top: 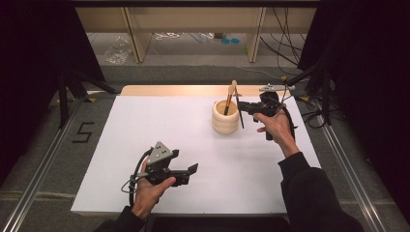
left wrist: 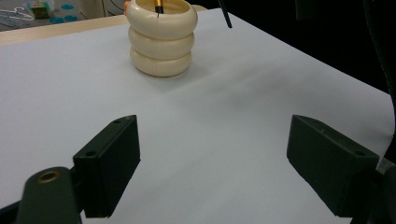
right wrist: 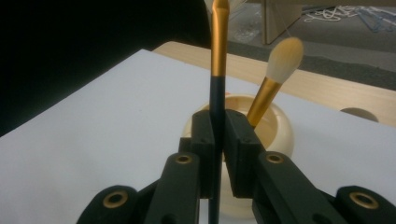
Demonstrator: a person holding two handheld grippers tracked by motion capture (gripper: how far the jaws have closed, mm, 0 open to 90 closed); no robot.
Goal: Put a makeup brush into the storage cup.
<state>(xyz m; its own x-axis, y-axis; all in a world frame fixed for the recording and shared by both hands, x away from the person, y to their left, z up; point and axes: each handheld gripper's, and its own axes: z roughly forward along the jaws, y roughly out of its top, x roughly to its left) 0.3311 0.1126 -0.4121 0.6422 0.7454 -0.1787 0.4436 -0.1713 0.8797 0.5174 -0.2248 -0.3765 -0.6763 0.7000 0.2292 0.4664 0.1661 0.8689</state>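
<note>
Now holding second brush (right wrist: 218, 93) tight in right gripper (right wrist: 218, 135), just beside cup (top: 225, 117) at far right. One brush (right wrist: 275, 81) already in cup. Left gripper (left wrist: 215, 158) wide open, near left, holding nothing. Dropping brush in left to do.

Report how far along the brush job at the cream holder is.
Done: one brush stands in the cream holder. In hand: the right tool is shut on a second brush, upright beside the holder. Left: that brush is not yet inside. The left tool is open and holds nothing.
</note>
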